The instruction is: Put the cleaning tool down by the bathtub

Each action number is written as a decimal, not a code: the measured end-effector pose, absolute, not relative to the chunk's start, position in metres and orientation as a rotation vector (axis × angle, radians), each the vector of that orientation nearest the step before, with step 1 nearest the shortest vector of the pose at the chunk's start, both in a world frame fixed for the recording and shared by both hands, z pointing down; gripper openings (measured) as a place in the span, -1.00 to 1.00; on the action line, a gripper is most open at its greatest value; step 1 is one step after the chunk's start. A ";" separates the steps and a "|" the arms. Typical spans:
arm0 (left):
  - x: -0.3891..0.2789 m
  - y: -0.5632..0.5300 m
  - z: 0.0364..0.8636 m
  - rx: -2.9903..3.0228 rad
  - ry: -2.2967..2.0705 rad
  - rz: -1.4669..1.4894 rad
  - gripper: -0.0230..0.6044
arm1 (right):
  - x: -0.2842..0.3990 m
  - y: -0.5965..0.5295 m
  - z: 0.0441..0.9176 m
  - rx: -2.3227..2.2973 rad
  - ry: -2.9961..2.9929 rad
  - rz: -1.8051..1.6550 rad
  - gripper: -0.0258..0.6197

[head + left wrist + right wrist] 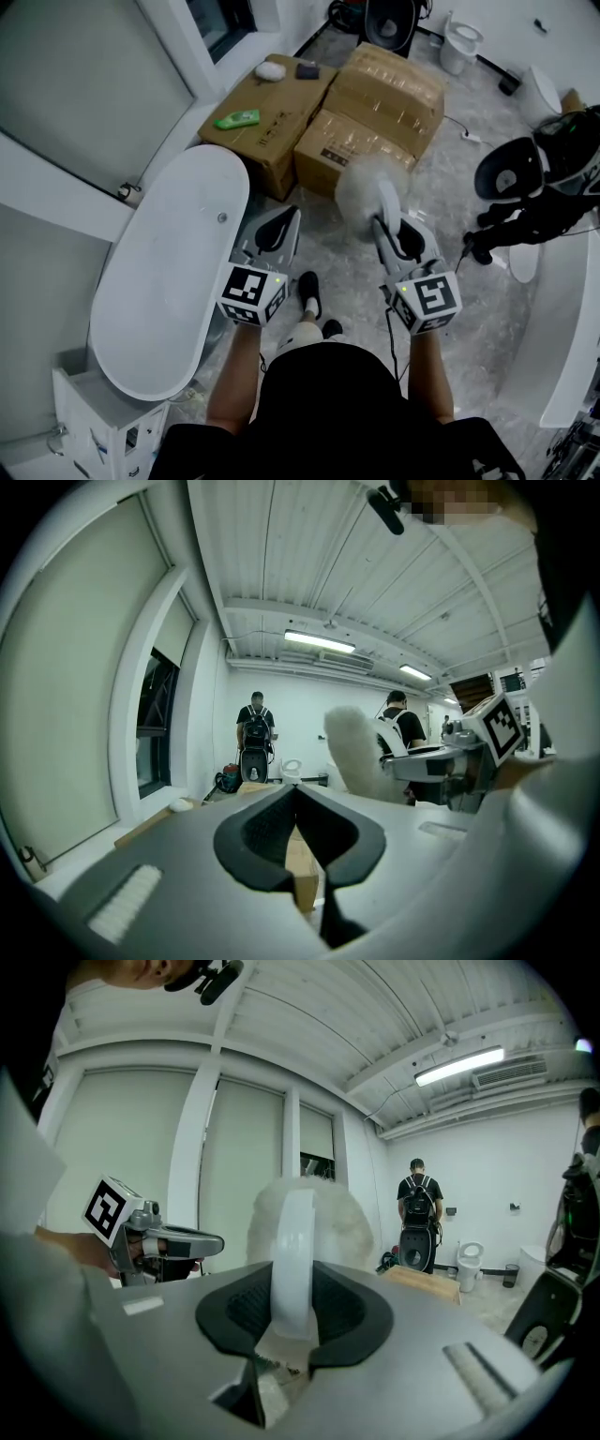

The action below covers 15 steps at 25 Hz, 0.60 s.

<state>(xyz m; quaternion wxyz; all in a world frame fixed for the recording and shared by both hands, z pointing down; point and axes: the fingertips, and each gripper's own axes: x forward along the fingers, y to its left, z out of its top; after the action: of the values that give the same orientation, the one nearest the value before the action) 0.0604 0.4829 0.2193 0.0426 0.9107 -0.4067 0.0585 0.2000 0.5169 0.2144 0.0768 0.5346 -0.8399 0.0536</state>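
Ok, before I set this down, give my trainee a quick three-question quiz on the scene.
1. True or false: the cleaning tool lies on the floor.
2. Which one is shut on the tool? A: the left hand-held gripper. B: the right hand-held gripper. C: both.
3. Fill in: the bathtub is on the person's ___ side.
Key: 1 false, the tool is held above the floor. 2 B, and the left hand-held gripper is shut with nothing in it. 3 left.

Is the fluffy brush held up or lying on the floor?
Held up. The right gripper has its fingers shut on the fluffy brush, and the brush's head sticks up in the air.
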 end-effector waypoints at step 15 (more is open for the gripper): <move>0.042 0.383 0.211 2.812 -1.239 0.203 -0.93 | 0.173 0.410 0.198 1.569 -2.533 0.156 -0.62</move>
<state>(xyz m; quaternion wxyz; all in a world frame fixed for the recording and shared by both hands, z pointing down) 0.0421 0.3829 0.2109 0.0311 0.9126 -0.4023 0.0659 0.1728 0.4102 0.1984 0.0791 0.5242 -0.8463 0.0522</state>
